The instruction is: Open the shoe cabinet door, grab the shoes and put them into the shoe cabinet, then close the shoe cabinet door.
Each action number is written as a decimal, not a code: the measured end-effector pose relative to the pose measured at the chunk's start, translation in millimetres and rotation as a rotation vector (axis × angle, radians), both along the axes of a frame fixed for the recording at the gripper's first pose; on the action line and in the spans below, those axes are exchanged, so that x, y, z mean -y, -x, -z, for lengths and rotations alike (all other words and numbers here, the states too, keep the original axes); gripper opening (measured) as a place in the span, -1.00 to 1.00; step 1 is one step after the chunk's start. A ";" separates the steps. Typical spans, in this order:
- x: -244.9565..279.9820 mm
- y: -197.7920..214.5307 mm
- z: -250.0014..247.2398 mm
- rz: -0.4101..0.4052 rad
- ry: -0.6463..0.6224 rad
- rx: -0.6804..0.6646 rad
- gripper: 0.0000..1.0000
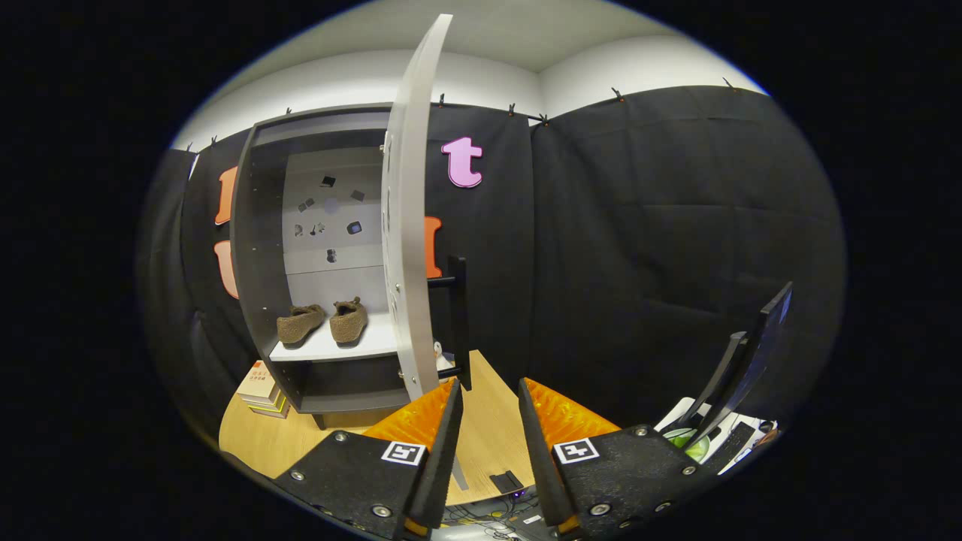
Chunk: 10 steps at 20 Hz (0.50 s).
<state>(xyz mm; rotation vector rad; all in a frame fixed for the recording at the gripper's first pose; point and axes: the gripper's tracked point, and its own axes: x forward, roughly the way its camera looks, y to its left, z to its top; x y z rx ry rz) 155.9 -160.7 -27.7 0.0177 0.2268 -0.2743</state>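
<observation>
The shoe cabinet [259,248] stands on the wooden table beyond my fingers, a little to their left. Its white door [409,225] swings out towards me, edge-on, with a black bar handle [458,323] on its right face. Two brown fuzzy shoes [323,321] sit side by side on the white shelf inside. My gripper [488,391] is open, its fingers a narrow gap apart with nothing between them. The left fingertip is just below and in front of the handle's lower end.
A stack of books [261,387] lies on the table [496,428] left of the cabinet's base. On the right stands a dark tilted stand [740,361] over papers and a green-and-white item [688,443]. Cables and a small black device [507,482] lie near the table's front edge.
</observation>
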 end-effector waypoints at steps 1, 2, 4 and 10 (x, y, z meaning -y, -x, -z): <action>2.3 -5.6 4.6 -0.003 -0.006 -0.005 -0.03; 4.8 -9.7 9.2 -0.005 -0.009 -0.011 0.00; 10.5 -17.7 15.8 -0.005 -0.013 -0.019 0.03; 4.0 -28.7 28.3 -0.037 -0.035 -0.034 0.11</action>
